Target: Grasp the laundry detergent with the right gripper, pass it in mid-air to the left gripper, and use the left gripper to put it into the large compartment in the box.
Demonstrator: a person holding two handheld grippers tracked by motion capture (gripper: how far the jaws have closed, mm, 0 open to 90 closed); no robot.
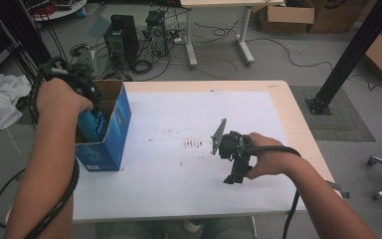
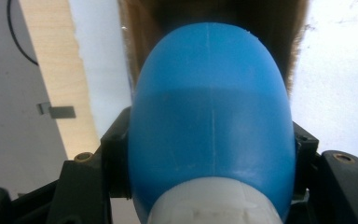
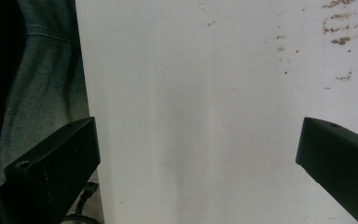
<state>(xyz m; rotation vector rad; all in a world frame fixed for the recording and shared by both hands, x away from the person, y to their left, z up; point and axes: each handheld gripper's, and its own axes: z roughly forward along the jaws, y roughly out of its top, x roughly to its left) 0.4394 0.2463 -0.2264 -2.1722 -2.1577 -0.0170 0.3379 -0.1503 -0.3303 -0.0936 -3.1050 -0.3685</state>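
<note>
A blue plastic bottle (image 2: pixel 212 121) with a white cap sits clamped between the black jaws of my left gripper (image 2: pixel 212 144). In the high view my left gripper (image 1: pixel 94 118) holds that bottle (image 1: pixel 93 128) inside the open top of a blue cardboard box (image 1: pixel 113 137) at the table's left edge. The box's brown inner wall (image 2: pixel 137 32) rises behind the bottle. My right gripper (image 1: pixel 235 175) hovers over the white sheet at right of centre, jaws pointing toward the person. In the right gripper view it (image 3: pixel 198 163) stands wide open with bare sheet between the jaws.
A white sheet (image 1: pixel 189 184) covers the wooden table (image 1: pixel 293 119), with brown smudges (image 1: pixel 193 143) near its middle. The smudges (image 3: pixel 338 28) also show beyond my right gripper, and jeans (image 3: pixel 42 74) to its left. Computers, cables and cartons lie on the floor behind.
</note>
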